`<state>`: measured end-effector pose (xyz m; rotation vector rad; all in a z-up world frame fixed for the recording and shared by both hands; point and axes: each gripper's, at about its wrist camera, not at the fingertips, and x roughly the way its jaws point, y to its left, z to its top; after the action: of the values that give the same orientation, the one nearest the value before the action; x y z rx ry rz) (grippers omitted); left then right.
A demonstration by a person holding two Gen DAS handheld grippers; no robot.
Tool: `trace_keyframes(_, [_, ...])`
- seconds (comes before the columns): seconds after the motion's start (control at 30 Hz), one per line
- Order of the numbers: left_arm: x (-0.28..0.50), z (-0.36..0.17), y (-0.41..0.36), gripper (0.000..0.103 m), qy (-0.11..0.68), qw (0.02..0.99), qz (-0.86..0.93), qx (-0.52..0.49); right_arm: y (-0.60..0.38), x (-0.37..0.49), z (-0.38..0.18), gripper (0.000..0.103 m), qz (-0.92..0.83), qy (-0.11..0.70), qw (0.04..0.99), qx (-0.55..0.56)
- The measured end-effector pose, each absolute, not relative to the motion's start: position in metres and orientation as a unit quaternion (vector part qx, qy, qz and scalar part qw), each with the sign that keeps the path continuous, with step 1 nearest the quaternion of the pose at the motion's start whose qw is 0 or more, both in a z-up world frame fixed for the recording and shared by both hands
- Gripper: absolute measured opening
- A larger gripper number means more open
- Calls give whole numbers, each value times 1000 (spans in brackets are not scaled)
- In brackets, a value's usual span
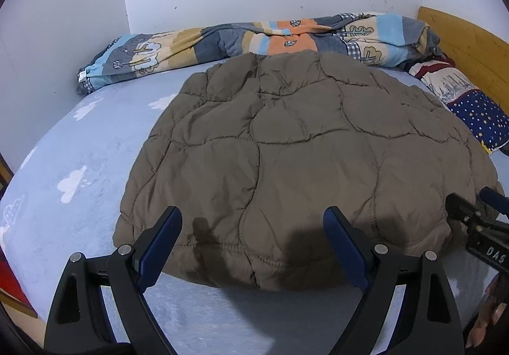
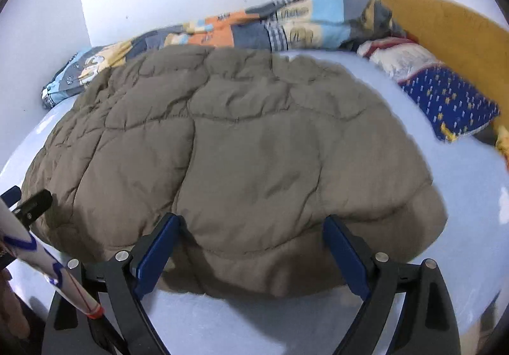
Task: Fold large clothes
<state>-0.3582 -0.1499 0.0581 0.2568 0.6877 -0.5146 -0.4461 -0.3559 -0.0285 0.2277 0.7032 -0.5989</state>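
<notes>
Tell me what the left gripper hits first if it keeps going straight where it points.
Most likely the near hem of the brown jacket: the left gripper is open and angled down at it, the edge sitting between its fingers. Depth is unclear.

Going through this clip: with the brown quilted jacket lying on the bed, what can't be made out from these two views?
- Brown quilted jacket: sleeves, collar and front are out of sight in both views; only one quilted side shows.
- Right gripper: right wrist view is motion-blurred; its open fingers straddle the near hem, contact unclear.
- Patterned quilt: jacket hides part of it.
</notes>
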Motion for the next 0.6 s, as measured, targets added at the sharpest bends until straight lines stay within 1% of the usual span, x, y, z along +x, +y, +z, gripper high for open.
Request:
trace_keyframes(0.1, [-356, 54, -153, 90, 333, 902, -244, 124, -361, -448, -27, 95, -283, 327, 892, 126])
trace_keyframes(0.23, [-350, 36, -155, 91, 339, 899, -251, 120, -366, -440, -39, 95, -280, 352, 884, 130])
trace_keyframes(0.37, [-348, 40, -151, 92, 342, 896, -261, 109, -362, -435, -44, 99, -284, 364, 879, 117])
trace_keyframes(0.47, [-361, 63, -139, 92, 325, 901, -272, 91, -356, -441, -35, 98, -286, 352, 884, 113])
trace_keyframes(0.6, [-398, 108, -116, 92, 252, 923, -279, 86, -338, -465, -1, 98, -290, 320, 894, 118])
